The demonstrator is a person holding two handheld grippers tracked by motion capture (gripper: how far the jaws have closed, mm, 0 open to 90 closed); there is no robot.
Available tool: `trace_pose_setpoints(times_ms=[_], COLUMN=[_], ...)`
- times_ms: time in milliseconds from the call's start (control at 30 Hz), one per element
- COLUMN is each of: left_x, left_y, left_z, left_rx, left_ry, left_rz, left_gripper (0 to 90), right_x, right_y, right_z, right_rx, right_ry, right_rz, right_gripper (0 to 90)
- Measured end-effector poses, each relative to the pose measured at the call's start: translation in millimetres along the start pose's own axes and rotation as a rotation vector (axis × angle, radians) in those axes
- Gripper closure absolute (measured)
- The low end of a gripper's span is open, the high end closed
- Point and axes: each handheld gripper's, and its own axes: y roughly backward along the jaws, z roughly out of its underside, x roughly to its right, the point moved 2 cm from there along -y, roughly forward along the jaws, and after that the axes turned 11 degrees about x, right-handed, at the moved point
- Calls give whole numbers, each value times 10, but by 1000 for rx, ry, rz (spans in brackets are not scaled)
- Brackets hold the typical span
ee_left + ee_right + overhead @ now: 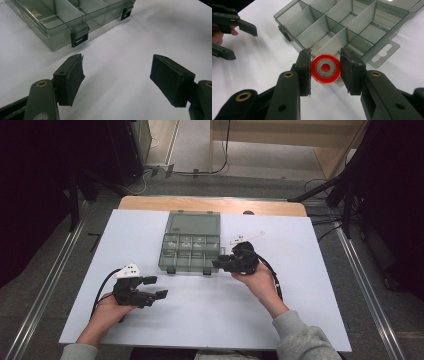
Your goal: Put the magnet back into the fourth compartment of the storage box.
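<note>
Nowhere legible writing on organiser box (342, 27)

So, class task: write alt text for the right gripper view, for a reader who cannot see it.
Two black pads of the right gripper clamp a red ring with a grey centre, just above a white table. Behind it sits an open, clear divided box; the left gripper shows at the far left.

A white sheet (210, 315) is covering most of the table (150, 202), whose wooden edge is showing along the far side. Grey floor (250, 182) is stretching beyond it, with black cables (220, 167) trailing across it. Metal rails (47, 287) are running along both sides, and pale wooden furniture (300, 135) is standing at the back.
</note>
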Motion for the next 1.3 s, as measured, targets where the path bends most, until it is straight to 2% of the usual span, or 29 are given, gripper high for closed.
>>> trace_pose_setpoints(times_ms=[167, 867, 1033, 1300], left_x=[6, 23, 42, 52], left_y=[0, 44, 43, 51], left_z=[-1, 37, 39, 48], left_rx=[17, 32, 37, 39], left_ry=[0, 14, 3, 8], left_rz=[-3, -29, -40, -39], left_gripper=[260, 261, 261, 261], right_x=[38, 179, 216, 321], right_y=[-22, -208, -215, -274], right_z=[-47, -187, -227, -295], right_rx=[3, -4, 2, 1], right_ry=[-1, -13, -19, -29], right_rz=[7, 18, 18, 26], right_gripper=[635, 635, 635, 635])
